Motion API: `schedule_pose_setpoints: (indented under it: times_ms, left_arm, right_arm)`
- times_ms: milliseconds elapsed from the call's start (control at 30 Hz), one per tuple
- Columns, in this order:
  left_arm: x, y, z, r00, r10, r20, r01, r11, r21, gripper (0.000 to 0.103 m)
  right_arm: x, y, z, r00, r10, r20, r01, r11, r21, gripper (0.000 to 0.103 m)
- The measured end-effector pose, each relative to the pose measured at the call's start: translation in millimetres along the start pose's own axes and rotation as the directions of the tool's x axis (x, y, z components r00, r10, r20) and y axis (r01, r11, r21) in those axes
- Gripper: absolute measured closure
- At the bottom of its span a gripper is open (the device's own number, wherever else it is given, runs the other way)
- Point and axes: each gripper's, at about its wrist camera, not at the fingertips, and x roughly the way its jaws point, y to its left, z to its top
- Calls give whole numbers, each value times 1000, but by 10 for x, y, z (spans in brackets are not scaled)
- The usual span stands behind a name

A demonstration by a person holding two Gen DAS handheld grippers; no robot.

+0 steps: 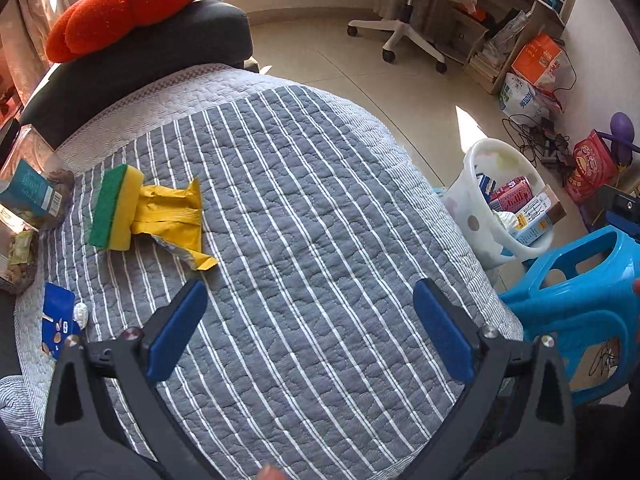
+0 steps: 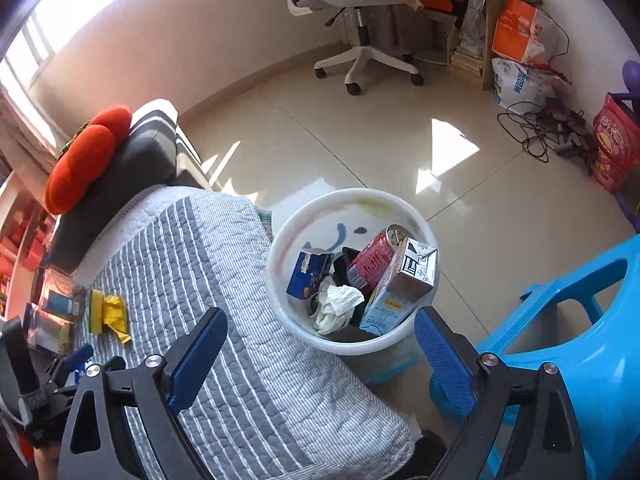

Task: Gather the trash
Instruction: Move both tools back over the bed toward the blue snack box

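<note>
While both pairs of fingers are spread wide with nothing between them, the left gripper [image 1: 310,298] is held over the striped quilt [image 1: 304,184], where a yellow wrapper [image 1: 176,216] lies touching a sponge [image 1: 114,208]. The right gripper [image 2: 320,332] is held just before the white bin [image 2: 280,248], in which a carton [image 2: 404,284], a red can [image 2: 374,256] and crumpled paper [image 2: 336,304] are seen.

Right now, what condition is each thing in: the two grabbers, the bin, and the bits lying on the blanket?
Left gripper: open, nothing between its fingers.
Right gripper: open, holding nothing, above the bin.
Bin: upright on the floor, partly filled.
Carton: in the bin, leaning, top torn open.
Red can: in the bin, tilted.
Tissue: in the bin, crumpled.
Yellow wrapper: on the blanket, crumpled, torn.
Sponge: on the blanket, overlapping the wrapper.
</note>
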Motion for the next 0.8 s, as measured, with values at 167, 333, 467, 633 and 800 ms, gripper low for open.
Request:
schedule_pose_setpoints:
  times_ms: [167,333,467,633,800]
  left_arm:
    - [-133,338,-141,999,42,-11,-42,999,-18,1]
    - [-267,718,-313,995,96,-23,-97,995,-39,1]
    - [-367,1087,-440,990,137,-32,-139,986,-95,1]
    - [-437,1528,-569,990,135,-38,-139,976,-165,1]
    - [-403,1899,-641,982,189,-19,-189,965,-182,1]
  right_arm:
    - [-21,384,-144,1000,15,1,-15,994,-108,0]
    - [-6,734,-288,1000,22,-8,-23,980,-199,0]
    - [42,996,-388,999,28,-23,-33,969,-247,0]
    - [151,1279,-502,999,20,-42,-32,955,-295,0]
    - [242,1513,-605,995,51,-83,-75,946,-315,0]
